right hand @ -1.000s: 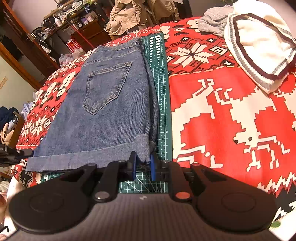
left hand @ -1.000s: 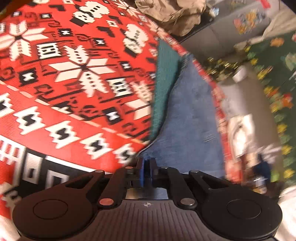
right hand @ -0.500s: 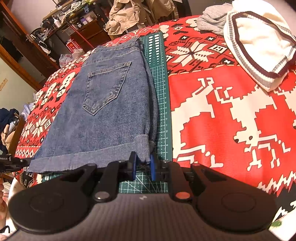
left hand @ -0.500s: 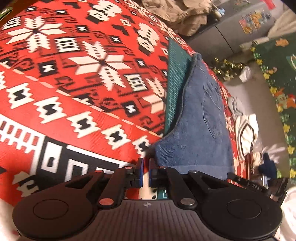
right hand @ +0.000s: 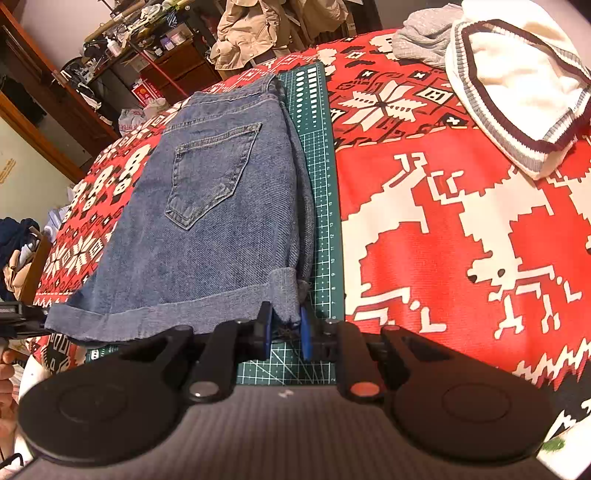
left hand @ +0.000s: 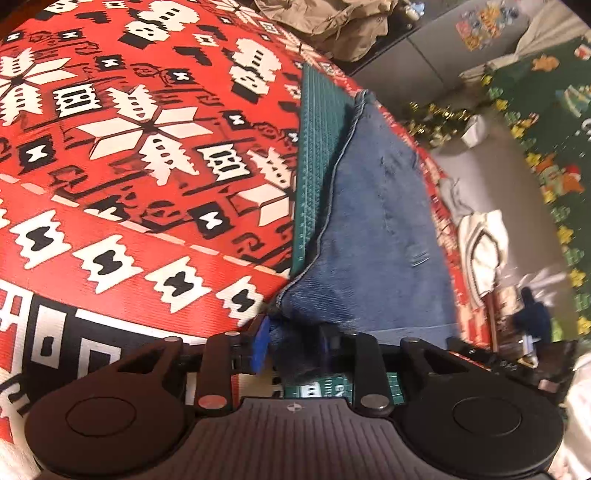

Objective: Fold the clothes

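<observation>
Red patterned cloth carries a green mat (right hand: 320,192) where folded denim shorts (right hand: 221,206) lie, hem corner pinched in the right gripper (right hand: 284,332), opposite corner between the just-widening left gripper (left hand: 291,343), seemingly ungripped, white sweater (right hand: 517,85) beyond.

The right gripper (right hand: 283,328) has its jaws closed on the near right corner of the denim shorts (right hand: 207,229), at the rolled hem. The shorts lie folded ahead and left of the jaws, back pocket (right hand: 216,173) up, on a green cutting mat (right hand: 321,206) running straight ahead. Right of the jaws spreads the red patterned blanket (right hand: 443,229); far ahead and right lie a white knit sweater (right hand: 517,85) and a grey garment (right hand: 424,33).
</observation>
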Motion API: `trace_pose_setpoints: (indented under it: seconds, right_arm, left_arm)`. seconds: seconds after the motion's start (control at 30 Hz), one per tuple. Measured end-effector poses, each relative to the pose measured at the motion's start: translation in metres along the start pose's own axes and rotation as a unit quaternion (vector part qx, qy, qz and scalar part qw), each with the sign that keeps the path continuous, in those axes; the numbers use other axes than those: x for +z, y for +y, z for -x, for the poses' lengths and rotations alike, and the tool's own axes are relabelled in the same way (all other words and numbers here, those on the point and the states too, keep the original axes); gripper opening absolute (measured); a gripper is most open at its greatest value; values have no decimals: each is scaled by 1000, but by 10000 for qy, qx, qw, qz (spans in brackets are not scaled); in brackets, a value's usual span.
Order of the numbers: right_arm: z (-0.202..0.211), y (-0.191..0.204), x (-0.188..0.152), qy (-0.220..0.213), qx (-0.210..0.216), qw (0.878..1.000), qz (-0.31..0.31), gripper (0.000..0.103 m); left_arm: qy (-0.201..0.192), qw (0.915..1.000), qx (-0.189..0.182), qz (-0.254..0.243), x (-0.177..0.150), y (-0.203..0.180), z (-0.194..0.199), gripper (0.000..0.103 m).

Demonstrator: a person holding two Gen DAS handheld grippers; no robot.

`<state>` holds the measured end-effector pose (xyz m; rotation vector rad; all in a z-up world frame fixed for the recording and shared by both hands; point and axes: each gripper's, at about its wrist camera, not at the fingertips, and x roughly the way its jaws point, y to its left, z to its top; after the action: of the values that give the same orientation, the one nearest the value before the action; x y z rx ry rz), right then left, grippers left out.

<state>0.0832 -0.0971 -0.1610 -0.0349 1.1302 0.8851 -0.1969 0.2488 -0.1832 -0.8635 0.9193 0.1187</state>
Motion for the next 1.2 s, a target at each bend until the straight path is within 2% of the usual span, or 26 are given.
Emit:
trace_pose_setpoints:
  seconds: [0.13, 0.17, 0.2, 0.3, 0.37, 0.4, 0.47, 0.63, 0.73, 0.8, 0.9, 1.03, 1.1, 1.13, 1.2]
  right_arm:
    - [0, 0, 0, -4, 3, 10000, -2, 16]
    - [0, 0, -1, -6, 1, 10000, 2, 16]
    - [0, 1, -1, -6, 1, 10000, 5, 16]
    - [0, 1, -1, -4, -6, 10000, 18, 16]
    - [0, 1, -1, -2, -17, 10000, 26, 16]
    - [0, 0, -2, -3, -19, 10000, 24, 16]
    - [0, 1, -2, 1, -24, 10000, 27, 16]
    - [0, 2, 0, 40, -36, 10000, 55, 16]
    - [-1, 1, 0, 36, -31, 10000, 37, 16]
    - [-1, 0, 0, 35, -20, 10000, 28, 16]
    - [-1, 1, -1, 27, -29, 10000, 40, 16]
    - [-1, 3, -1, 29, -45, 10000, 45, 16]
    - [-1, 2, 0, 33, -39, 10000, 47, 16]
    - [-1, 2, 0, 33, -32, 10000, 39, 16]
    - [-1, 1, 0, 30, -16, 10000, 17, 16]
  left_arm:
    - [-109, 9998, 78, -119, 0, -4, -4, 26]
    - [-149, 9998, 117, -118, -1, -5, -4, 22]
    - [-183, 9997, 167, -89, -2, -4, -4, 14]
    - [-312, 9989, 349, -33, -4, -2, -1, 7]
    - [-454, 9978, 476, -49, -7, -1, 9, 7]
    - [-472, 9982, 361, 39, -8, 3, 14, 7]
    - [-428, 9987, 211, 173, -9, 9, 17, 6]
    - [-293, 9992, 233, 119, -9, 15, 13, 6]
    - [-244, 9969, 685, -307, -7, 11, 17, 0]
    - [-277, 9961, 727, -408, -6, 12, 26, 0]
    - [-376, 9977, 471, -295, -2, 16, 42, 0]
    - [-479, 9977, -462, 110, 1, 13, 47, 0]
    - [-410, 9957, -816, 127, 2, 6, 39, 0]
    - [-347, 9956, -864, 70, 2, 2, 34, 0]
    - [-159, 9977, -638, -147, 0, -6, 19, 0]
